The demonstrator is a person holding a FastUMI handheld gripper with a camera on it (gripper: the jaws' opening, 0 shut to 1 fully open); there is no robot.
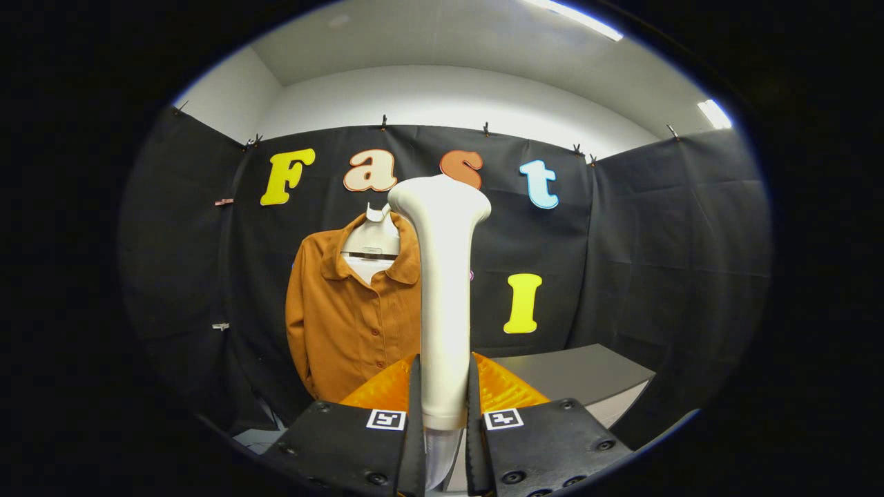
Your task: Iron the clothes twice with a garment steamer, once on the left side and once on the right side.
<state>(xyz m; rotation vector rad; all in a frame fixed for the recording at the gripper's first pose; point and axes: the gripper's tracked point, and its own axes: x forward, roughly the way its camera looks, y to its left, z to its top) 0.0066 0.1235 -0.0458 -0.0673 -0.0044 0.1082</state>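
On your far left hangs one brown shirt (345, 324), buttoned down the front with its collar open, on one pale hanger (371, 238) against the black cloth wall (663, 262). Four buttons can be counted along its placket, though the lower hem is hidden behind your gripper. Just right of the shirt, and much nearer to you, stands one white garment steamer (444, 290), upright, its broad head at the top overlapping the shirt's right shoulder in your view. Your gripper (442, 407) is clenched on the steamer's handle: both fingers (414, 414) press against its lower part, one on each side, with the handle's base sitting between them. To the right, beyond the fingers, you have one grey table (587, 376) with a bare top, its corner pointing toward the right wall.
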